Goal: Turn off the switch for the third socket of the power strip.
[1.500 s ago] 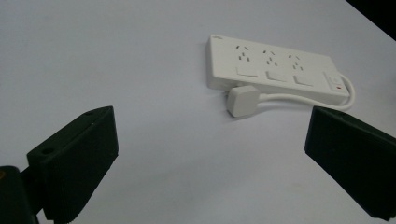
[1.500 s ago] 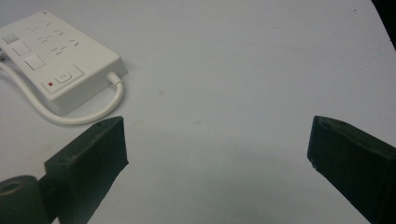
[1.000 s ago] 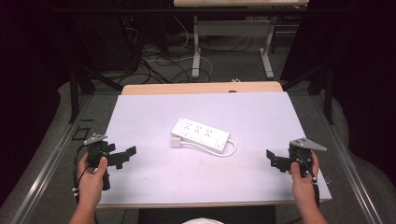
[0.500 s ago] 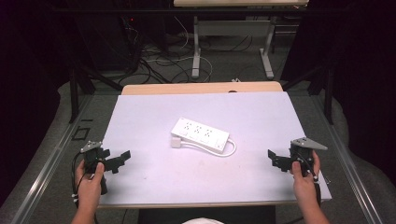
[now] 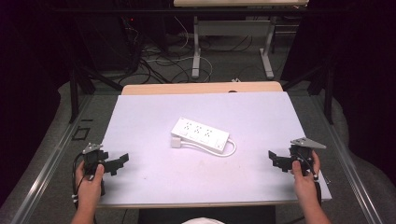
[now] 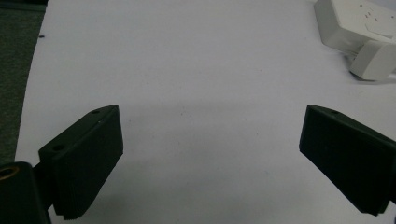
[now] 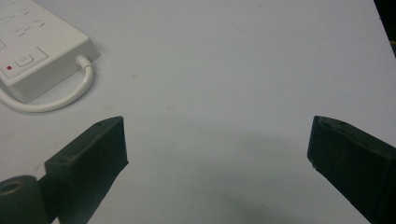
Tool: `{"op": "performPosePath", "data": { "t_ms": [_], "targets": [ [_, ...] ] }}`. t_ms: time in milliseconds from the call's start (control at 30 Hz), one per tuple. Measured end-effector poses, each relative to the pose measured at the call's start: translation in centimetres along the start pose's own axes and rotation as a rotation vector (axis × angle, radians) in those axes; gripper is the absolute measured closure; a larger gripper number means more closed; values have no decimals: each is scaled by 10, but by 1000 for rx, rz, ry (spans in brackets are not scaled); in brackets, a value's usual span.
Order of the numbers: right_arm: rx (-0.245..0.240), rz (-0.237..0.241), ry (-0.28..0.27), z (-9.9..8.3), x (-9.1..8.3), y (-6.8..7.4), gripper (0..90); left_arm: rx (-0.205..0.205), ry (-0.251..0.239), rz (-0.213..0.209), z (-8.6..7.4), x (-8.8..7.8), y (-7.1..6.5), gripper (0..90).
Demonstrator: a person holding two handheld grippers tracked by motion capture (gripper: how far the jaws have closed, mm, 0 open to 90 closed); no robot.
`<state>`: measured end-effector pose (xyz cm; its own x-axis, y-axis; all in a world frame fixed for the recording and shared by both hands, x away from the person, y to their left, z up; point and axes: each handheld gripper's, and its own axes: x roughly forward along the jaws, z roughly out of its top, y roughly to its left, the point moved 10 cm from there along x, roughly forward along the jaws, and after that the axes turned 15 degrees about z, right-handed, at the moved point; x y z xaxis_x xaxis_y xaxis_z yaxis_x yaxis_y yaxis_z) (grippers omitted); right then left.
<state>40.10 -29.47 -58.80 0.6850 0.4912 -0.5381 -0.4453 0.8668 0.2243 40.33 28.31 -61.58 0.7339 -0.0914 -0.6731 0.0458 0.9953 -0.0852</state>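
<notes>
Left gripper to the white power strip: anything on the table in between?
No, just bare white tabletop between the left gripper and the white rectangular plastic power strip, as seen in the high view.

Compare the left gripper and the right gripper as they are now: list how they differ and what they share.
The left gripper sits at the table's left edge, the right gripper near its right edge. The left gripper's own view catches the power strip's plug end; the right gripper's view catches its switch end and cord. The right gripper's grey top plate looks larger. Shared: both are open, empty, hand-held and aimed inward.
</notes>
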Motion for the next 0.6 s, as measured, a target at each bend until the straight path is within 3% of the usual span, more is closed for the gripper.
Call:
{"op": "performPosePath", "data": {
  "t_ms": [267,600],
  "targets": [
    [6,10,7,-2,4,-3,42,1,14,11,-1,1,4,66],
    [17,11,17,-5,6,-3,42,-49,9,1,-1,3,6,76]
  ]
}}
